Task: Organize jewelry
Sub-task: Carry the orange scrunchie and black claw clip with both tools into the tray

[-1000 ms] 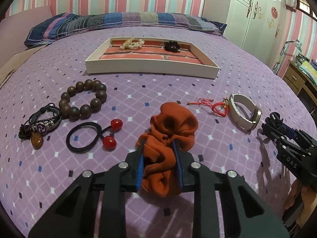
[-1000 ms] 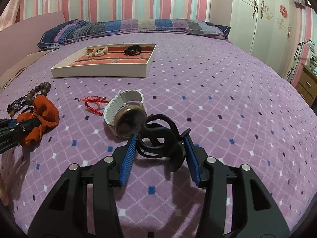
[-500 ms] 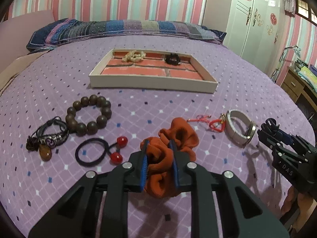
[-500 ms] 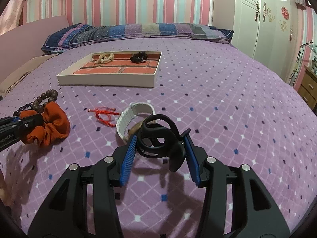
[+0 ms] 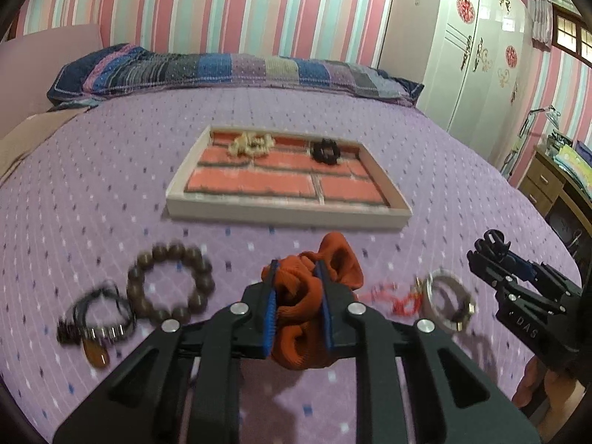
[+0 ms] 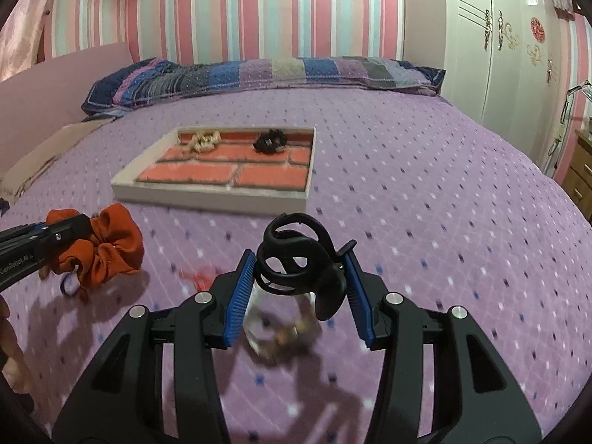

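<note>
Both tools loaded above the bed, tray ahead

Left tool (image 5: pixel 298 296), jaws just closing, clamps the orange scrunchie (image 5: pixel 307 318); its body reads "GenRobot.AI". Right tool (image 6: pixel 299 285), marked "DAS", stands half open and pinches a black claw hair clip (image 6: pixel 296 259). Beaded bracelet (image 5: pixel 170 285), red cord (image 5: pixel 401 299) and watch (image 5: pixel 447 305) lie on the purple bedspread (image 5: pixel 111 185); nothing blocks the brick-lined tray (image 5: pixel 285 216), well apart

Probably a home bedroom: bed (image 5: pixel 111 170), pillow (image 5: pixel 229 74), wardrobe (image 5: pixel 477 44).
</note>
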`<state>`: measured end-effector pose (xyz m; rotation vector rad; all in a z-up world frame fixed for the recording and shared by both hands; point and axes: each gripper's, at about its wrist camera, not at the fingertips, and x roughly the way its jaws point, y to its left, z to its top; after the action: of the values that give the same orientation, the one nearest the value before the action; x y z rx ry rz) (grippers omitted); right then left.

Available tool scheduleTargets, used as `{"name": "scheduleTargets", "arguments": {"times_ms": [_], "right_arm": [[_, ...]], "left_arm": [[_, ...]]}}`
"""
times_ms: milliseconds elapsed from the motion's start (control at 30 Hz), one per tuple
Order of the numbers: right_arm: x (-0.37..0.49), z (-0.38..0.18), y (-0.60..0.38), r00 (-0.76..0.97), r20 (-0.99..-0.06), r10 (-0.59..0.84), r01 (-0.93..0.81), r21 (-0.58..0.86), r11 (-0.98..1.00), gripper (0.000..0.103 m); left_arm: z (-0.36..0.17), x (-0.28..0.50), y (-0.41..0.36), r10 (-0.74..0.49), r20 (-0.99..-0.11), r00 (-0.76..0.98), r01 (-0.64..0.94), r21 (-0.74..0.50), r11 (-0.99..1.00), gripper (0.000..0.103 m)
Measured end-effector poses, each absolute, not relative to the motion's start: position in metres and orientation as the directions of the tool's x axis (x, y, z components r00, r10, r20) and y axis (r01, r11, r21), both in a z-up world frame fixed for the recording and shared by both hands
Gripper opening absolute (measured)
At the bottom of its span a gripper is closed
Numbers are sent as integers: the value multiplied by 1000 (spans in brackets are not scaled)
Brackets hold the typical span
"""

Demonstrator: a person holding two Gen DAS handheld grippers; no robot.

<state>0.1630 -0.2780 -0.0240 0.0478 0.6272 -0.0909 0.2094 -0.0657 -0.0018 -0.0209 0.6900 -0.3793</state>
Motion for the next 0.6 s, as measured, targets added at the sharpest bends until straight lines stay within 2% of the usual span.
{"name": "scheduleTargets", "arguments": {"times_ms": [367,600], "right_arm": [[268,13,-271,830,-553,-71,105,30,994,48],[364,8,-274,798,-596,-89,137,35,990,48]], "left_arm": [[47,302,-76,-322,-555,767,332,-87,939,19],[38,385,-84,-283,-601,747,310,-61,949,19]]}}
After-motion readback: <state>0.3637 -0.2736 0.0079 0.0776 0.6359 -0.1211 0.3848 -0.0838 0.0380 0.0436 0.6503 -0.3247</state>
